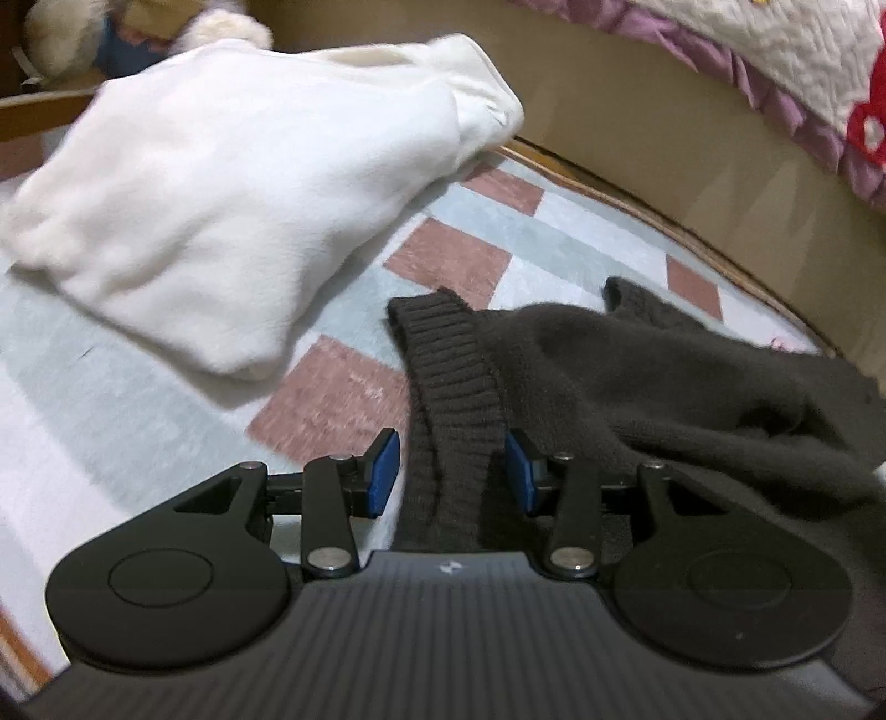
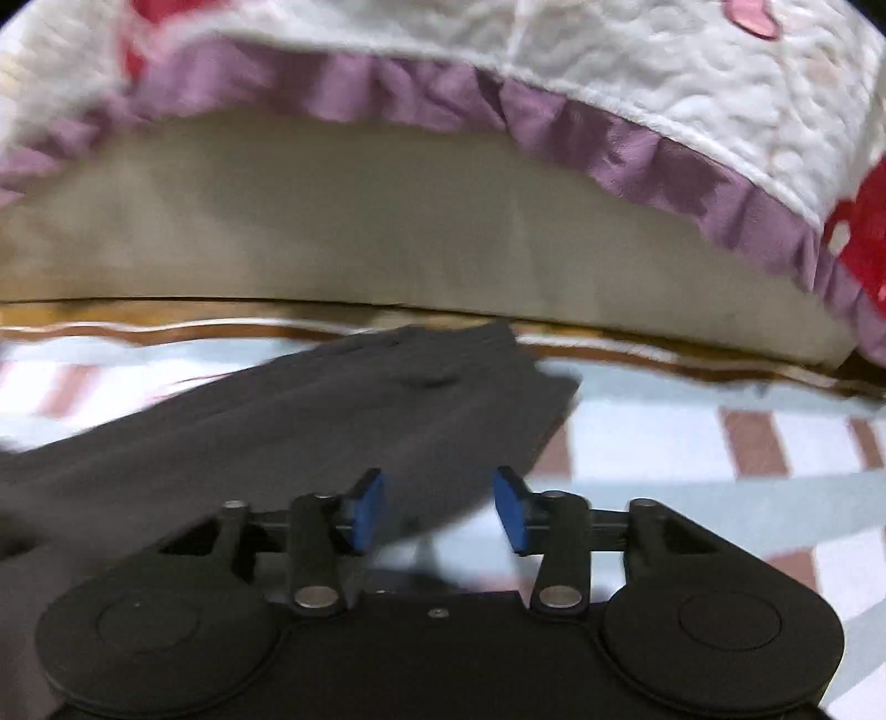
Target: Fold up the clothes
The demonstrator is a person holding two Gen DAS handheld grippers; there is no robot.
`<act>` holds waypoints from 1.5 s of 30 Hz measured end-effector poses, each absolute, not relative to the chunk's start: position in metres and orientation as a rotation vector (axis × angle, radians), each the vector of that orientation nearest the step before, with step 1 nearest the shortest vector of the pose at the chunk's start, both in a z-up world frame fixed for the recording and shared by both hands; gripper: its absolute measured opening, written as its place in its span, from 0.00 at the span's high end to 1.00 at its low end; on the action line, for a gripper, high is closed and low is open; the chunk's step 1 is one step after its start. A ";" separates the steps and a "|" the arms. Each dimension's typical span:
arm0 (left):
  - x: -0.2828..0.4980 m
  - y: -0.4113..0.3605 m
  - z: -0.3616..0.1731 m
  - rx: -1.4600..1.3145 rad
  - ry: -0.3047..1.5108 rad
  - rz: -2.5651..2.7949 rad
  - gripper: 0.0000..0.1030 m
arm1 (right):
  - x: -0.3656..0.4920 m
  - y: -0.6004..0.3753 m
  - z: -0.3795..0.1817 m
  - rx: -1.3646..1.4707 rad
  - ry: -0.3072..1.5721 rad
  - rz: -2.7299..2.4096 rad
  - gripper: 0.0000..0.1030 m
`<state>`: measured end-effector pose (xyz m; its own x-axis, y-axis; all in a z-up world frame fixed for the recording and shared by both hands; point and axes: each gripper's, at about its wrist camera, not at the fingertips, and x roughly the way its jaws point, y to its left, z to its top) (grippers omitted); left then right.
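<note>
A dark brown knit sweater (image 1: 637, 376) lies crumpled on the checked mat (image 1: 448, 255). Its ribbed band (image 1: 448, 376) runs between the blue pads of my left gripper (image 1: 453, 471). The jaws stand apart around the band without clamping it, and a sliver of mat shows beside the left pad. A folded white garment (image 1: 221, 183) rests at the upper left. In the blurred right wrist view, the dark sweater (image 2: 332, 421) spreads flat on the mat, ahead and to the left. My right gripper (image 2: 439, 509) hovers open over its near edge, with nothing between the pads.
A beige bed side (image 2: 387, 221) runs across the far edge of the mat, topped by a white quilt (image 2: 664, 83) with a purple frill and red patches. A fluffy toy (image 1: 66, 33) sits behind the white garment. Bare mat (image 2: 692, 443) lies to the right of the sweater.
</note>
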<state>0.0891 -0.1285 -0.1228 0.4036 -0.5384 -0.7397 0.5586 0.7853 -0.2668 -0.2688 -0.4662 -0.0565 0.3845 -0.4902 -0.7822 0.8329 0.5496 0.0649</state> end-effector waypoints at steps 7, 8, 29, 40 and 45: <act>0.035 -0.102 -0.072 -0.136 0.946 -0.751 0.56 | -0.307 -0.346 -0.039 0.475 0.750 -0.433 0.51; 0.023 -0.099 -0.070 -0.153 0.954 -0.758 0.56 | -0.313 -0.337 -0.041 0.479 0.751 -0.382 0.51; -0.082 -0.155 -0.145 -0.179 1.235 -0.782 0.42 | -0.326 -0.286 -0.073 0.199 0.964 -0.374 0.36; -0.091 -0.106 -0.039 -0.213 0.819 -0.817 0.94 | -0.350 -0.282 -0.077 0.230 0.834 -0.229 0.34; -0.079 -0.076 -0.012 -0.282 0.760 -0.799 0.94 | -0.359 -0.260 -0.056 0.207 0.767 -0.180 0.31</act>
<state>-0.0792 -0.0765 -0.0124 0.4547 -0.7336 -0.5052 0.5414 0.6780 -0.4972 -0.3590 -0.2601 -0.0564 0.7067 -0.0857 -0.7023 0.2358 0.9644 0.1196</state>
